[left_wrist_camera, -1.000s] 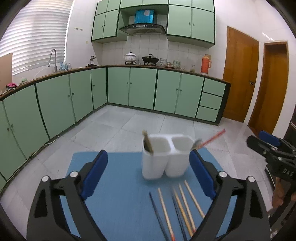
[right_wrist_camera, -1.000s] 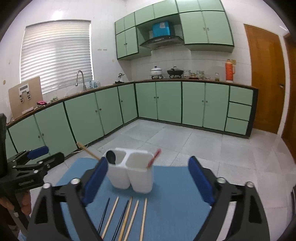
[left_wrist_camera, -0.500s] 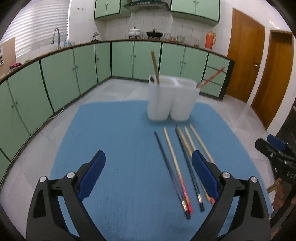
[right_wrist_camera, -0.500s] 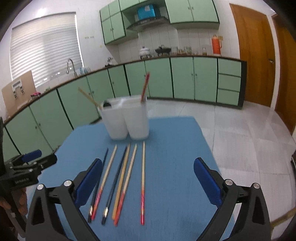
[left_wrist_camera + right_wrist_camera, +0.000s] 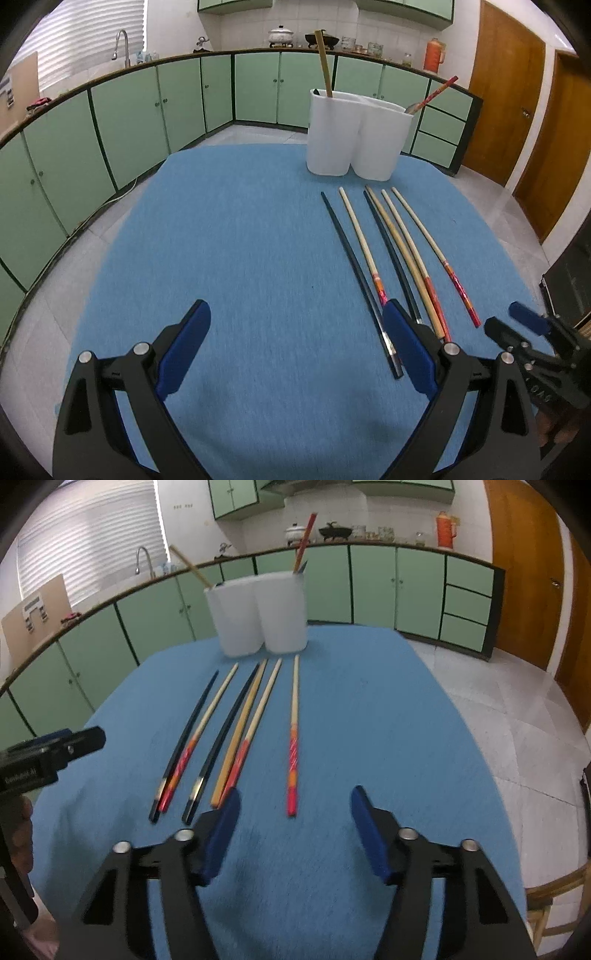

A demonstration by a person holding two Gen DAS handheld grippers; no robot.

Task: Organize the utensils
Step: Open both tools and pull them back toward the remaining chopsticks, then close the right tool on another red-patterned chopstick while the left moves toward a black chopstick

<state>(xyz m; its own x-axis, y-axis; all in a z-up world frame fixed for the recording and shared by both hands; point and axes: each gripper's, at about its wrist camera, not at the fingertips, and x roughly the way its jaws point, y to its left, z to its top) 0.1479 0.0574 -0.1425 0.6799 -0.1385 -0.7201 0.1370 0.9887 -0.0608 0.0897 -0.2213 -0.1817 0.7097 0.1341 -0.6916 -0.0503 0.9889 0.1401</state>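
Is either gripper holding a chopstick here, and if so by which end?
Neither. The left gripper is open; the right gripper's jaws are closing on nothing. The chopsticks lie untouched.

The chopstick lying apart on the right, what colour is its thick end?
Red and orange bands with thin white stripes; clearest in the right wrist view.

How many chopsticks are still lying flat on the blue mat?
6, side by side in front of the white holder: two dark ones, three pale with red ends, one tan. None look hidden.
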